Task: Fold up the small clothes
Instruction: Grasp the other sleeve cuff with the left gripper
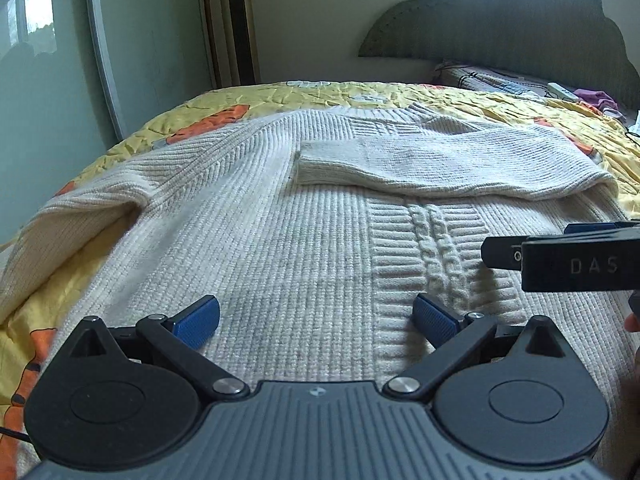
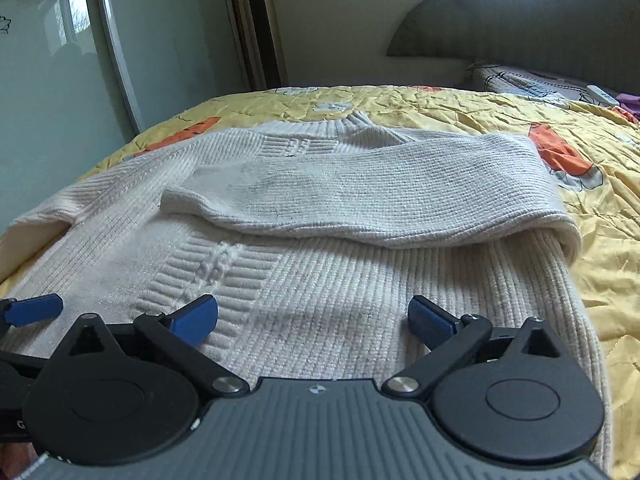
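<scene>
Both my left gripper (image 1: 316, 316) and right gripper (image 2: 312, 316) hung released over the sweater's (image 1: 280, 240) near hem; unfolded sleeve (image 1: 72, 224) lay toward the bed's left edge, nearer my left.

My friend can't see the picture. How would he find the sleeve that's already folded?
Find the yellow bedspread and the cream sweater on it. The folded sleeve lies flat across its chest, cuff pointing left; the other sleeve still sticks out sideways.

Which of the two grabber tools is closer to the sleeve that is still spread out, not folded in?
Left. The left gripper, jaws open, hovers over the sweater's body on the unfolded sleeve's side. The right gripper, also open, is farther over, beyond the cable pattern.
</scene>
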The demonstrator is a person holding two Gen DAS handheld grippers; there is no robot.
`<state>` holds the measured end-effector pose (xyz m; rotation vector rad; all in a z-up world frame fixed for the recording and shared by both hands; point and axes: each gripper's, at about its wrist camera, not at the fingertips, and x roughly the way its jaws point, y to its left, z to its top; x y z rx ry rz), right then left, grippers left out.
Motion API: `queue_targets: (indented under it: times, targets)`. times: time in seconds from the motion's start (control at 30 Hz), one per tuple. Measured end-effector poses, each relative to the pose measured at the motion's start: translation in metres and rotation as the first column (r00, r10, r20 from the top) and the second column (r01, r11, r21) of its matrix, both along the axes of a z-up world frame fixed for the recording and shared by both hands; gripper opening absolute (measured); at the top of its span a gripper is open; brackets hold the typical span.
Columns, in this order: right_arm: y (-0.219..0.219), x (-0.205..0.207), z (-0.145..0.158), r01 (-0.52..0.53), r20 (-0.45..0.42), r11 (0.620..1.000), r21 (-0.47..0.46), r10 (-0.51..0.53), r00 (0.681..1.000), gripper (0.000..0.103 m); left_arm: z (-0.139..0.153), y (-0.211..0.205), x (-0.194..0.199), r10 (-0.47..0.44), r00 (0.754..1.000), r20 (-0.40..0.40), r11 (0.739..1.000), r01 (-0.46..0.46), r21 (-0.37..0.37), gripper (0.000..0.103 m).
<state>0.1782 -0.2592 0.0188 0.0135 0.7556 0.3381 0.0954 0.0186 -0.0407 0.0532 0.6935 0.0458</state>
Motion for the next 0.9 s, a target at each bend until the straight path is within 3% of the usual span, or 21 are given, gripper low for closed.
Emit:
queue_targets:
  times: [0.23, 0.33, 0.4, 0.47, 0.53, 0.6, 0.67, 0.73, 0.77, 0.8, 0.9]
  targets:
    - [0.007, 0.0, -0.003, -0.01, 0.003, 0.999, -0.049, 0.01, 1.0, 0.103, 0.027, 0.044, -0.018, 0.145, 0.988, 0.053, 0.989, -0.143, -0.038, 0.103]
    - [0.006, 0.0, -0.003, -0.011, 0.003, 0.999, -0.045, 0.011, 1.0, 0.103, 0.044, 0.079, -0.028, 0.283, 0.953, 0.107, 0.959, -0.277, -0.061, 0.103]
    - [0.005, 0.0, -0.003, -0.011, 0.002, 0.999, -0.04, 0.011, 1.0, 0.103, 0.053, 0.107, -0.034, 0.385, 0.914, 0.13, 0.923, -0.377, -0.082, 0.103]
    - [0.005, 0.0, -0.003, -0.012, 0.002, 0.999, -0.041, 0.012, 1.0, 0.103, 0.058, 0.138, -0.04, 0.495, 0.86, 0.121, 0.868, -0.482, -0.12, 0.103]
    - [0.005, 0.0, -0.003, -0.012, 0.002, 0.999, -0.042, 0.012, 1.0, 0.103, 0.058, 0.173, -0.048, 0.589, 0.805, 0.077, 0.799, -0.565, -0.206, 0.103]
    - [0.005, 0.0, -0.003, -0.012, 0.003, 0.999, -0.042, 0.012, 1.0, 0.103, 0.053, 0.209, -0.06, 0.663, 0.748, 0.015, 0.708, -0.621, -0.335, 0.103]
    - [0.005, 0.0, -0.003, -0.012, 0.003, 0.999, -0.041, 0.012, 1.0, 0.103, 0.04, 0.243, -0.072, 0.708, 0.703, -0.076, 0.591, -0.647, -0.483, 0.103]
    - [0.005, 0.0, -0.003, -0.011, 0.003, 0.999, -0.041, 0.012, 1.0, 0.103, 0.023, 0.271, -0.082, 0.703, 0.691, -0.167, 0.461, -0.623, -0.632, 0.103]
    - [0.005, 0.0, -0.003, -0.011, 0.003, 0.999, -0.041, 0.012, 1.0, 0.103, 0.015, 0.28, -0.083, 0.691, 0.694, -0.203, 0.416, -0.612, -0.673, 0.103]
    - [0.005, 0.0, -0.003, -0.012, 0.003, 0.999, -0.042, 0.012, 1.0, 0.103, 0.01, 0.286, -0.084, 0.682, 0.698, -0.218, 0.391, -0.599, -0.699, 0.103]
    - [0.005, 0.0, -0.003, -0.012, 0.003, 0.999, -0.044, 0.012, 1.0, 0.103, 0.007, 0.293, -0.086, 0.677, 0.714, -0.177, 0.372, -0.54, -0.755, 0.103]
